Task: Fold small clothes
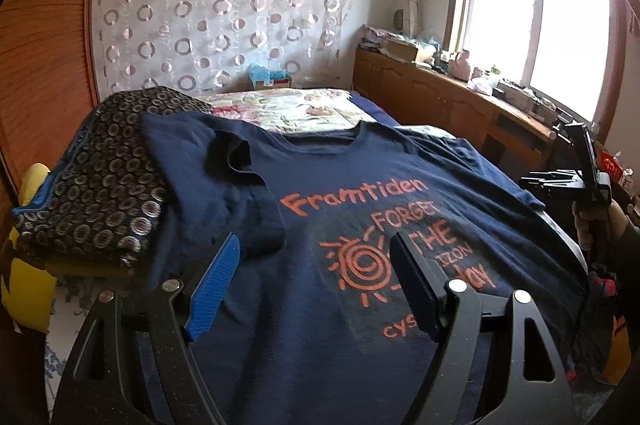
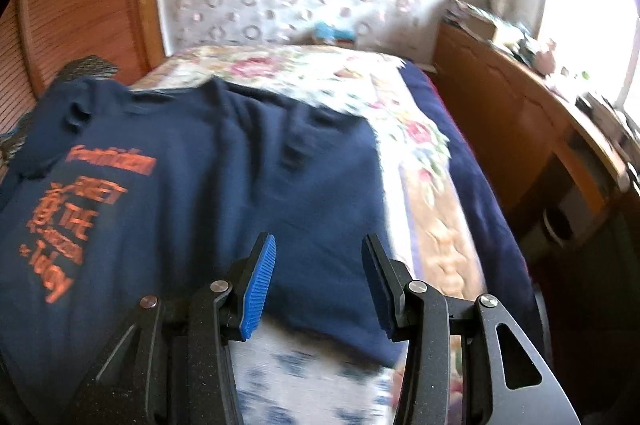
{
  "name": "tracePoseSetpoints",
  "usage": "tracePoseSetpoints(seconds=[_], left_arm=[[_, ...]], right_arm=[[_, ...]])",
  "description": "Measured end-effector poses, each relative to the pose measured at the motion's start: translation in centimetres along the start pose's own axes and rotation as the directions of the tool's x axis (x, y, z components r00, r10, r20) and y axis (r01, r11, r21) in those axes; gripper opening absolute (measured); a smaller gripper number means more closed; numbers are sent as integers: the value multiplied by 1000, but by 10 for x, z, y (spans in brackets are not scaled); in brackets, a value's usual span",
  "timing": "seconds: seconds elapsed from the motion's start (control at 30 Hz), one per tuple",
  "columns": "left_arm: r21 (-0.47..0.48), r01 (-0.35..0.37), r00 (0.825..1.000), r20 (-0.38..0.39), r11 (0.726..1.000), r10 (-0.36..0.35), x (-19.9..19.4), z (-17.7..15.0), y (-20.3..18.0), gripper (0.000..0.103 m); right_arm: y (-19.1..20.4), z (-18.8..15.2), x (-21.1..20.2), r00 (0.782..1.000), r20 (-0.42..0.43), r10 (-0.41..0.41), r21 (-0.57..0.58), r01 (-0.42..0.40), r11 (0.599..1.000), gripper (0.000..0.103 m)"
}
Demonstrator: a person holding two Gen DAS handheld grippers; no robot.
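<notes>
Both sets of jaws stand apart with nothing between them: the left gripper (image 1: 316, 277) is spread wide over the printed chest of the navy T-shirt (image 1: 360, 209), and the right gripper (image 2: 318, 281) is more narrowly parted above the shirt's right-hand edge, where the cloth ends against the pale patterned bedding. The T-shirt lies face up on the bed (image 2: 472, 161), collar toward the far wall and orange lettering showing, which suits a fold made from the sides inward. One sleeve (image 1: 244, 185) on the left is doubled over onto the chest, so it looks as if that side is already partly turned in, or simply rumpled; I cannot tell which. Beside it, a folded dark garment with ring pattern (image 1: 100, 185) sits as a neat stack at the left edge of the bed, probably finished work kept clear of the folding area. The floral quilt (image 2: 320, 77) lies beyond the collar. The right wrist view is blurred, so exactly where that edge runs under the jaws is unclear. The right gripper seems positioned to take the hem or side seam.
</notes>
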State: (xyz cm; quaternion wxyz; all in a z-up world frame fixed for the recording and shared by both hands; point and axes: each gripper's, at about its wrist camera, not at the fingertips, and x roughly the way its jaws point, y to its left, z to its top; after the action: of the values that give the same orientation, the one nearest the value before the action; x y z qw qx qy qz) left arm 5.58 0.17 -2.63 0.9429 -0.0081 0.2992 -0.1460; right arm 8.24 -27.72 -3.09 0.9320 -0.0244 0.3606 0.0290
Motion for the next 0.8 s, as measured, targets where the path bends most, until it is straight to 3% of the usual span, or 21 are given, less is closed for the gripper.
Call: tracePoseSetpoints(seconds=[0.2,0.47,0.67,0.8], left_arm=[[12,2,998,-70,1000,-1,21,-4,-5,78],[15,7,990,-144,1000,-5,42,-9,-4,78],[27,-3,974,-228,1000,9,62,-12,-1,78],[55,-9,962,-271,998,24,70,-13,-3,78]], right_arm=[[-4,-1,-2,998,-58,5,57,-2,998,47],[-9,-8,-17,994,-90,69,84,-62,995,47],[-28,-14,-16,991,-89,96,76,-89,993,46],[-44,-12,-3,992,-82,96,65,-91,994,41]])
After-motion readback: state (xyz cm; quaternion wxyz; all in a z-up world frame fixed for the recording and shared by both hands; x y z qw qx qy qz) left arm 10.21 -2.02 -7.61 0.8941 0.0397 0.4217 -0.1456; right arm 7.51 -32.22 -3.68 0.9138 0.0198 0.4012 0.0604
